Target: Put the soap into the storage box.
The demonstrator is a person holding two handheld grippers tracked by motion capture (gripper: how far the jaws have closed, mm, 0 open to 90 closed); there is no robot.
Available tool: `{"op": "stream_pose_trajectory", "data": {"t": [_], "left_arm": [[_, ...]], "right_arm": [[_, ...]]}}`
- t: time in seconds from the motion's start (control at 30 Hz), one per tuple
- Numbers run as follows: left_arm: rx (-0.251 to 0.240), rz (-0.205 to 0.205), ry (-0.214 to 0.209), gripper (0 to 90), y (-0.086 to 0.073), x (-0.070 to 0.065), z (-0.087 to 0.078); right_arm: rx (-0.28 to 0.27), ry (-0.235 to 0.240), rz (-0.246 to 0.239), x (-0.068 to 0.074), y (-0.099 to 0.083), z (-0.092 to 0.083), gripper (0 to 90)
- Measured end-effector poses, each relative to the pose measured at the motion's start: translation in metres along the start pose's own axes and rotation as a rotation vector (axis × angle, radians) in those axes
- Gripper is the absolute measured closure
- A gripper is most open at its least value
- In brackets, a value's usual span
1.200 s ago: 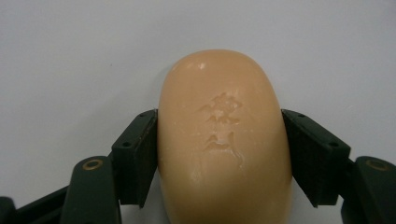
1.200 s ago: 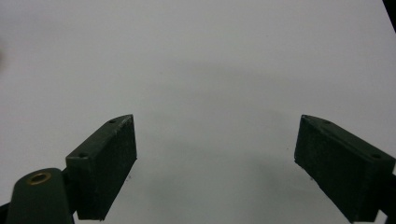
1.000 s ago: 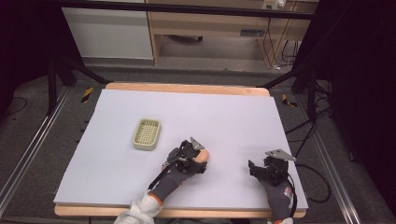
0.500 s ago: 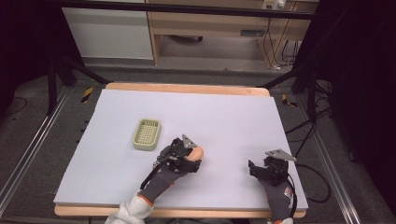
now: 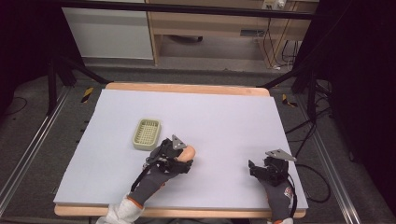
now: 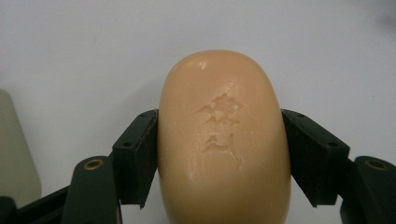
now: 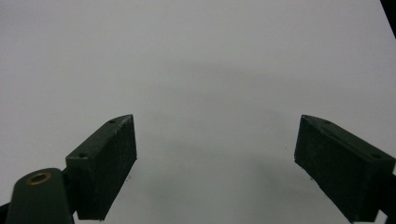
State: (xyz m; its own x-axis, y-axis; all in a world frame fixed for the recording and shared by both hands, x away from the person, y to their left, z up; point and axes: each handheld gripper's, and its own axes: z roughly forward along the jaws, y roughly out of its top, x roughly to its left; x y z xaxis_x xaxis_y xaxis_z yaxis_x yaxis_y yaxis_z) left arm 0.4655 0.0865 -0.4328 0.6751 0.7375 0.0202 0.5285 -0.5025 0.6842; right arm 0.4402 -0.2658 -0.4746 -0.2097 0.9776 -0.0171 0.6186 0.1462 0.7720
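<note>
- Near the surface's (image 5: 224, 116) front edge, left of centre: left tool (image 5: 183, 159) clamping soap bar (image 6: 224, 140) across its width, long axis pointing forward.
- Just beside, toward the left edge: soap dish (image 5: 146, 134) waiting.
- By the front right corner: right tool (image 5: 258, 169) gaping wide, holding nothing.

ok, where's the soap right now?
The soap sits clamped in the left claw, in the high view at the table's front left, just right of the green tray.

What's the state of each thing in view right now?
Soap bar: clamped between the left gripper's fingers, beside the tray, not in it.
Tray: upright on the table, empty.
Left gripper: shut on the soap bar.
Right gripper: fingers open, nothing between them.
Table: flat white top.
</note>
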Motion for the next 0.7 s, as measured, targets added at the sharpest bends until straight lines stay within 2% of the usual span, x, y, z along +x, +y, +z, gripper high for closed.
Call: {"op": "stream_pose_trajectory", "data": {"t": [0.33,0.37,0.7], "left_arm": [[-0.017,-0.023,0.030,31.1,-0.008,0.016,-0.017],[-0.026,-0.035,0.030,31.1,-0.009,0.017,-0.018],[-0.030,-0.063,0.059,31.2,-0.014,0.033,-0.028]], "right_arm": [[0.000,-0.001,0.006,-0.001,-0.001,0.000,13.1],[0.001,-0.001,0.006,0.000,-0.001,0.000,13.1],[-0.007,0.009,-0.019,0.003,0.000,-0.002,13.1]]}}
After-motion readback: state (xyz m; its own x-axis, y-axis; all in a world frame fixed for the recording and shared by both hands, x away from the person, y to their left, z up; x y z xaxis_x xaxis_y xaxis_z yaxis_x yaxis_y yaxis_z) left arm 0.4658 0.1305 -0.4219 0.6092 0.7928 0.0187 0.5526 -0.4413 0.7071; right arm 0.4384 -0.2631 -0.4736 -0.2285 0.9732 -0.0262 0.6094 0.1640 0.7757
